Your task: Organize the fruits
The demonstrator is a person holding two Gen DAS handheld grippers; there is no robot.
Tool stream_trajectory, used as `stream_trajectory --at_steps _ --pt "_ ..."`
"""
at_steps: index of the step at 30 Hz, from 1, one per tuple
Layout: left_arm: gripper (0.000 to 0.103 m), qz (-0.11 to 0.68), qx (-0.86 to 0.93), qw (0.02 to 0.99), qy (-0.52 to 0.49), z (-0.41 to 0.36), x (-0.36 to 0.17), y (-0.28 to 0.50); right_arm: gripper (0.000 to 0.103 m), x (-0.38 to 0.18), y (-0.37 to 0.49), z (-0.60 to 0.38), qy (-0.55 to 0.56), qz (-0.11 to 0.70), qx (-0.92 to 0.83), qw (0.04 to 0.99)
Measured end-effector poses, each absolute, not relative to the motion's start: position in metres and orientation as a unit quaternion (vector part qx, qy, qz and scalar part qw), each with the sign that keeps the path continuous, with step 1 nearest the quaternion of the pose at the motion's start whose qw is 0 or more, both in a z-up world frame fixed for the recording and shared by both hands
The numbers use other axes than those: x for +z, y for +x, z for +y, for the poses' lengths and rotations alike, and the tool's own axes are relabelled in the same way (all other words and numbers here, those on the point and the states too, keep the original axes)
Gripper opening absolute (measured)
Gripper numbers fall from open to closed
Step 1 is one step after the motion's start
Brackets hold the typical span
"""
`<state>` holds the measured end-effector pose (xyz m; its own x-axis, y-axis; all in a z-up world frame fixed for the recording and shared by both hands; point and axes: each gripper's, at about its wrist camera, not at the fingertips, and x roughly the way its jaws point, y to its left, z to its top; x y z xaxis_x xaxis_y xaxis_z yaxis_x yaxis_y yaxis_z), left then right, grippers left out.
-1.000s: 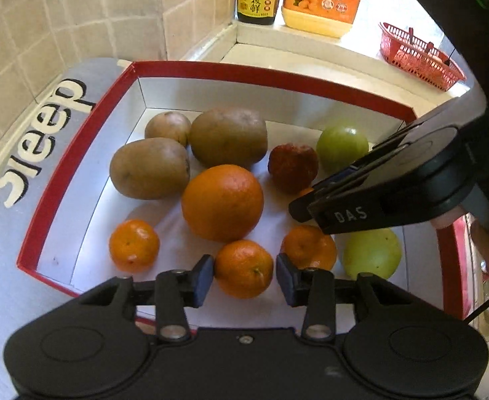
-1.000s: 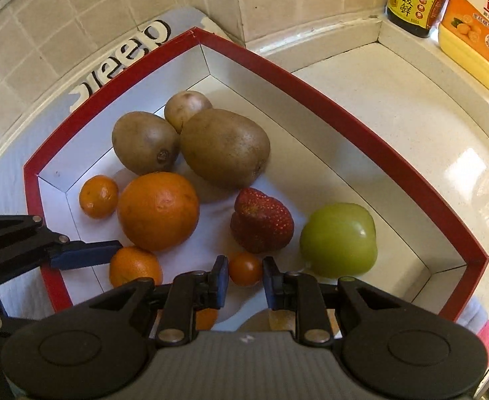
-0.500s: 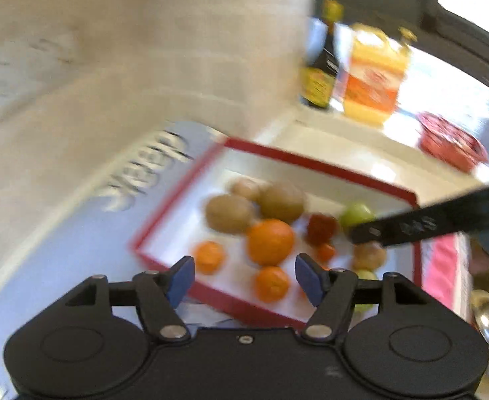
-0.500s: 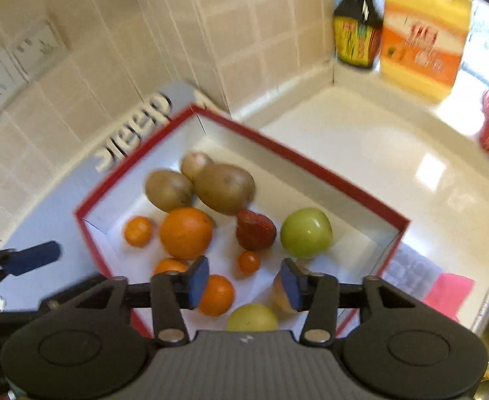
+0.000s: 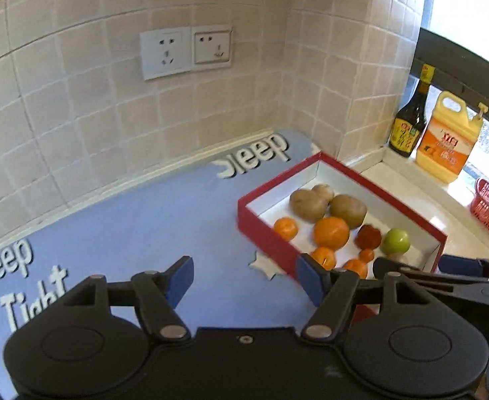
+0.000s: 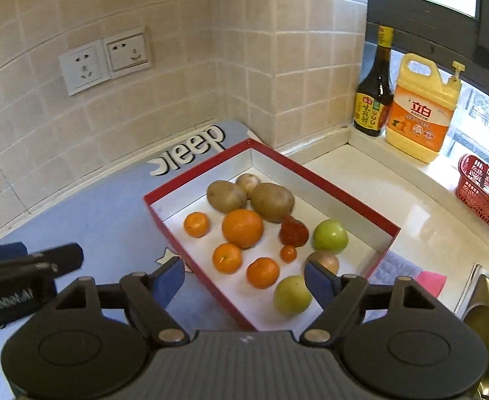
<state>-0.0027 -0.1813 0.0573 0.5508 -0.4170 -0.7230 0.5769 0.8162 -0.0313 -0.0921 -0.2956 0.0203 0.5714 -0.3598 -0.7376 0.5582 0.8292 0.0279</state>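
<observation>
A red box (image 6: 344, 193) with a white inside holds the fruit: a large orange (image 6: 242, 228), brown potato-like pieces (image 6: 273, 201), tangerines (image 6: 227, 257), a red strawberry (image 6: 294, 231), a green apple (image 6: 330, 236) and a yellow-green one (image 6: 292, 295). My right gripper (image 6: 244, 280) hovers above the box's near corner, its jaws opening with nothing between them. My left gripper (image 5: 244, 278) stands open and empty over the blue mat (image 5: 144, 226), left of the box (image 5: 264, 233). Each gripper's fingers (image 6: 27, 266) show at the edge of the other's view.
On the sill at the back right stand a dark sauce bottle (image 6: 374, 100), a yellow detergent jug (image 6: 421, 116) and a red basket (image 6: 484, 196). A sink (image 6: 488, 316) lies at the right. Tiled walls with sockets (image 5: 184, 53) close the corner.
Both grippers have risen and drawn back from just above the fruit, and both sets of jaws have spread wide. The left one has swung left over the mat.
</observation>
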Motion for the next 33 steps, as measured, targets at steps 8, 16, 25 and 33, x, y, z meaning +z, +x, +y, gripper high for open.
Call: stream_trajectory --at_steps 8,16,25,33 --pt "0.081 0.420 -0.266 0.863 0.087 -0.161 0.034 -0.010 0.081 0.014 -0.097 -0.276 0.113 0.383 -0.257 0.880" --pt "0.081 0.428 -0.247 0.866 0.077 -0.153 0.030 -0.009 0.081 0.012 -0.094 -0.269 0.101 0.388 -0.251 0.881" --pt "0.081 0.422 -0.248 0.869 0.076 -0.156 0.033 -0.005 0.081 0.011 -0.092 -0.274 0.097 0.392 -0.252 0.880" --pt "0.081 0.423 -0.258 0.865 0.079 -0.161 0.033 -0.005 0.081 0.008 -0.093 -0.279 0.102 0.396 -0.254 0.877"
